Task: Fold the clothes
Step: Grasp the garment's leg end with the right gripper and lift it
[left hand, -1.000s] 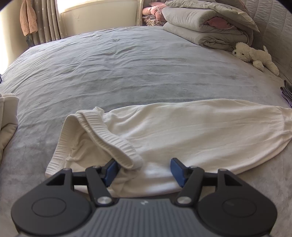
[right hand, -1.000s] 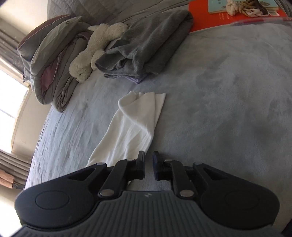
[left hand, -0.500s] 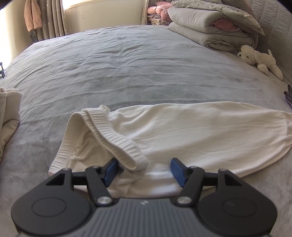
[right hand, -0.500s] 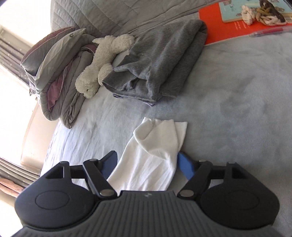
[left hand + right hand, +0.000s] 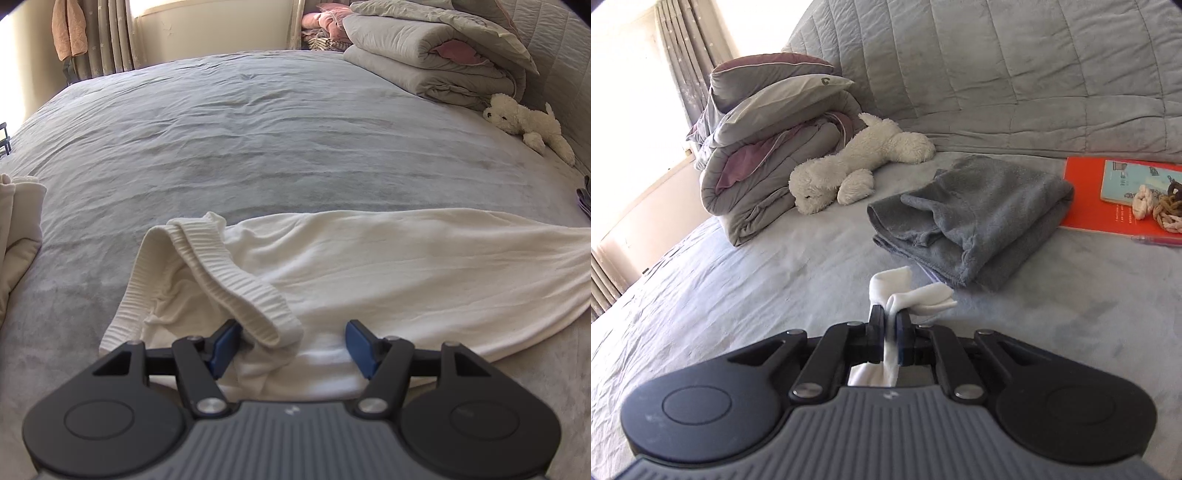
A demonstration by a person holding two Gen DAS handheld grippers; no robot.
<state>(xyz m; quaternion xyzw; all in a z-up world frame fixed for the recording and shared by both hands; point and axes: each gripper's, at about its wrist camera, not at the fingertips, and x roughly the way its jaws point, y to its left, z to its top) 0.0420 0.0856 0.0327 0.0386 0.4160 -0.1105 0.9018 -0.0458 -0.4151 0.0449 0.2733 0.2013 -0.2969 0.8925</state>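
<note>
A cream-white garment (image 5: 369, 266) lies stretched across the grey bed (image 5: 258, 129), its ribbed waistband (image 5: 229, 280) curled up at the left end. My left gripper (image 5: 291, 341) hangs open over that end. The waistband's loop sits between the blue pads (image 5: 223, 343), close to the left one. In the right wrist view my right gripper (image 5: 891, 325) is closing, and its pads pinch the garment's other end (image 5: 908, 291). That bunched white cloth sticks out past the fingertips, lifted off the bed.
Folded grey quilts (image 5: 424, 55) and a white plush dog (image 5: 524, 122) sit at the far right. Another cream cloth (image 5: 18, 221) lies at the left edge. Ahead of the right gripper lie a folded grey towel (image 5: 975, 214) and an orange book (image 5: 1115, 195).
The right gripper opened around the garment's end, then shut on it, rolled upright and lifted it. The left gripper stayed where it was, still open.
</note>
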